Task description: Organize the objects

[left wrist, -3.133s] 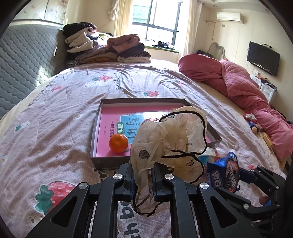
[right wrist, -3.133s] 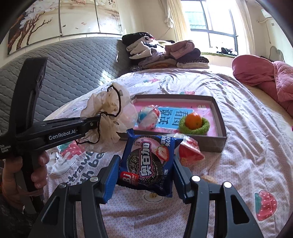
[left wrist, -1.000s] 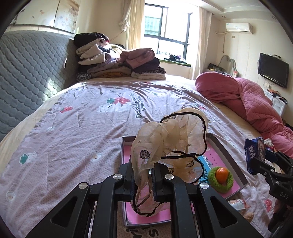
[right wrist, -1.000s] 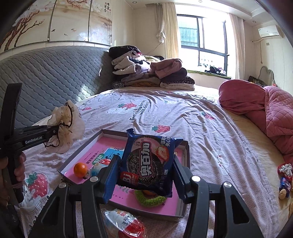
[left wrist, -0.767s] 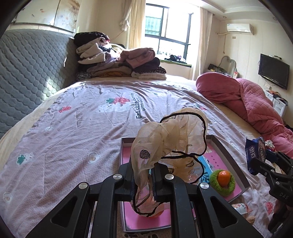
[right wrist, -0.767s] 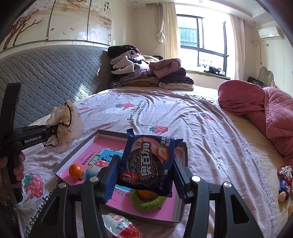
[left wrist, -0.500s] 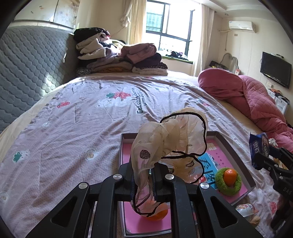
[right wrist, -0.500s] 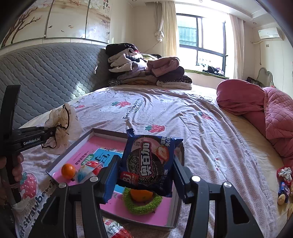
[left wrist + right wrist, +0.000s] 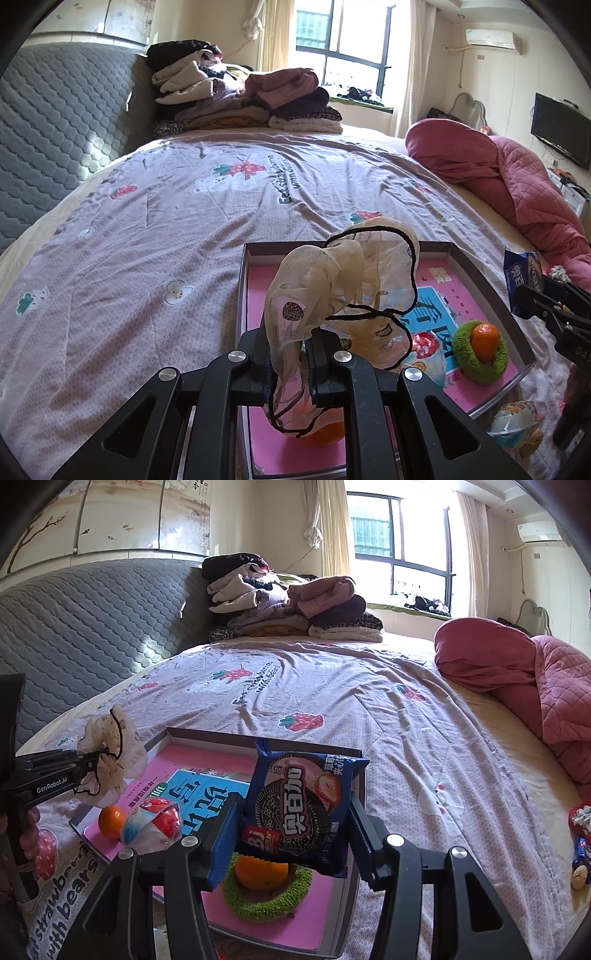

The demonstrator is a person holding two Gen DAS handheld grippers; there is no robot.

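Fingers (image 9: 258, 354) of the left gripper (image 9: 290, 363) pinched almost together on a sheer cream hair scrunchie (image 9: 343, 295) with black edging, the ruffled bulk standing up past the tips and a tail hanging below them. Fingers (image 9: 225, 834) of the right gripper (image 9: 293, 834) set fairly wide, clamped on the two side edges of a blue strawberry sandwich-cookie packet (image 9: 303, 808), held upright with its printed face toward the camera and its long axis running up and down. Directly beneath and just ahead of both loads, a shallow grey-walled box lid (image 9: 491, 288) with a pink printed floor, lying flat on the strawberry-print bedspread (image 9: 147, 229); long axis running away and to the right in the left wrist view. Scrunchie above the lid's near left part, packet above its near right part, so each probably only needs lowering and letting go; right gripper seemingly nearer the free floor along the far wall. Inside the lid: a bare mandarin (image 9: 110, 821) at the near left, partly hidden under the scrunchie in the left view; a red-and-blue wrapped snack (image 9: 155, 823) beside it; a second mandarin (image 9: 485, 339) nested in a green fuzzy ring (image 9: 476, 360). Outside the lid, just beside its near right corner, another wrapped snack (image 9: 515, 428) on the bedspread. Farther off, folded clothes (image 9: 240, 96) by the headboard and a pink quilt (image 9: 517, 192) at the right.
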